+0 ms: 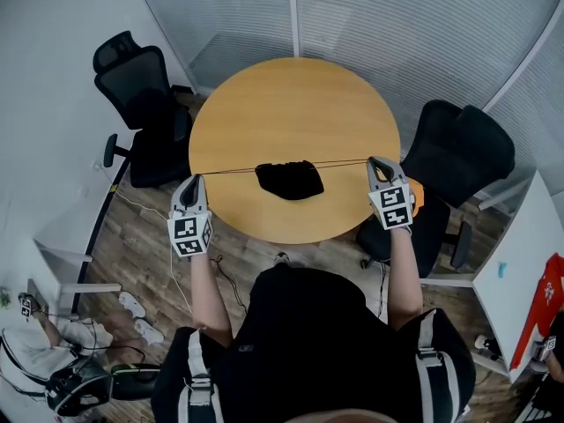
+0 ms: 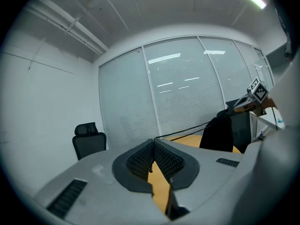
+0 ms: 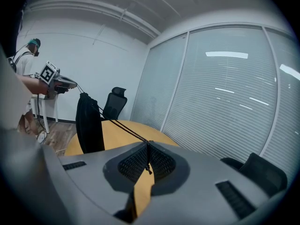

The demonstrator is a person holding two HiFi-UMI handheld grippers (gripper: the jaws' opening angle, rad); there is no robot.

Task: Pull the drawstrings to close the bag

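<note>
Bag hangs midway between my left gripper and right gripper, each clamped on its taut drawstring.

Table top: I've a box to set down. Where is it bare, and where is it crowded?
The far half of the table, from the drawstrings to the window-side rim, is bare. Crowded: the near strip, where the bag hangs on the taut line between left tool and right tool.
</note>
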